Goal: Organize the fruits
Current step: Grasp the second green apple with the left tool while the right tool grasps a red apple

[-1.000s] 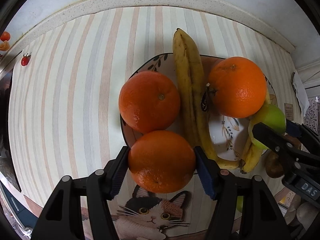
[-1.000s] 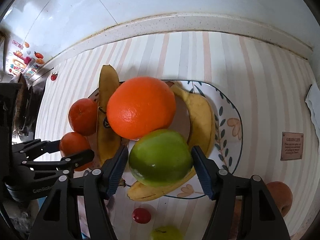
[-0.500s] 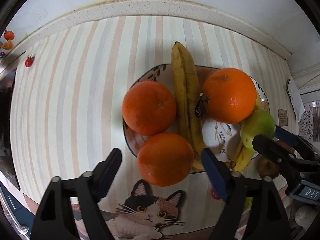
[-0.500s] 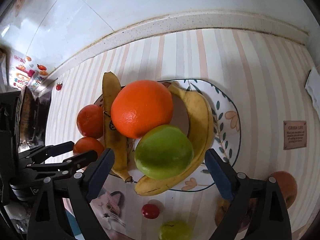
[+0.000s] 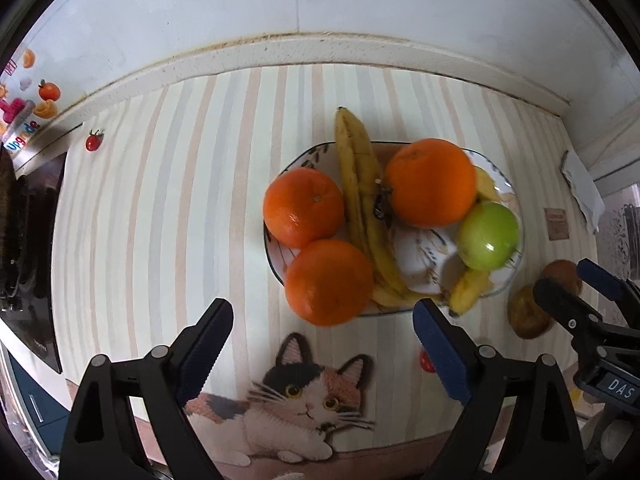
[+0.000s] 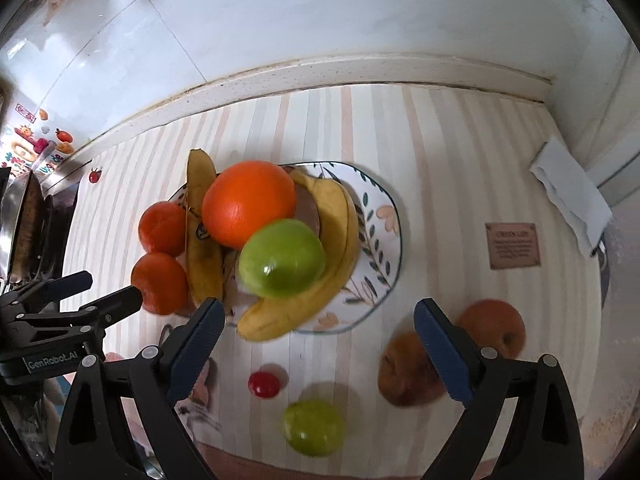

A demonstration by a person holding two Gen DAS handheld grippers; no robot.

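Left wrist view: left tool (image 5: 323,330) above the table (image 5: 168,216), jaws wide and opening, nothing between them. Just beyond, near orange (image 5: 329,282) on the plate (image 5: 505,178) edge, beside bananas (image 5: 362,204).

Right wrist view: right tool (image 6: 316,326) wide, opening, empty. Green apple (image 6: 282,258) on the plate, against a banana (image 6: 320,256); loose green fruit (image 6: 314,428) and cherry tomato (image 6: 263,385) on the table.

Striped counter mat (image 6: 440,152): fruit plate (image 6: 384,216), loose green apple (image 6: 314,426), cherry tomato (image 6: 263,384), brown fruits (image 6: 404,376).
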